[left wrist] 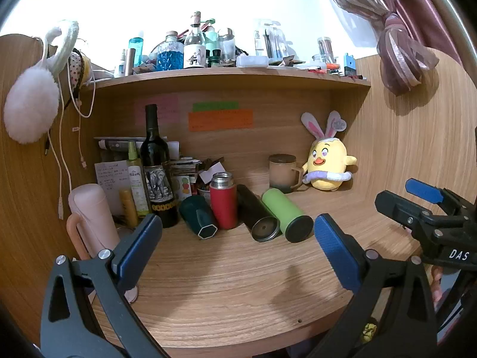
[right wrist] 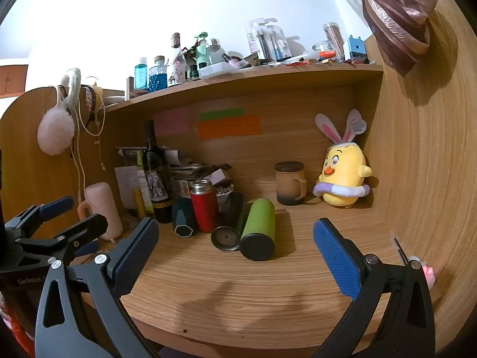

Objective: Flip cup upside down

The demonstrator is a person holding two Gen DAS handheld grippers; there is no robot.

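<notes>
Both sets of jaws stand spread wide with nothing between them: the left gripper and the right gripper hang above the bare front of the desk, short of the cluster of drinkware.

Judged from this, the task has not begun; no cup is touched, and reaching, grasping, turning and setting down all remain. Which cup is meant cannot be told for sure.

Largest to smallest, the wine bottle stands upright at about ten o'clock from the left gripper. The pink jug stands at nine o'clock. The green cup lies on its side at about one o'clock, its long axis running front to back, its dark end facing the camera. Touching it on its left, the black cup also lies flat, round end towards the camera. The red flask stands upright at twelve o'clock, mouth up. The dark teal cup lies tilted at eleven o'clock, its hexagonal end forward. The lidded mug stands upright farther back, beside the yellow chick toy.
</notes>
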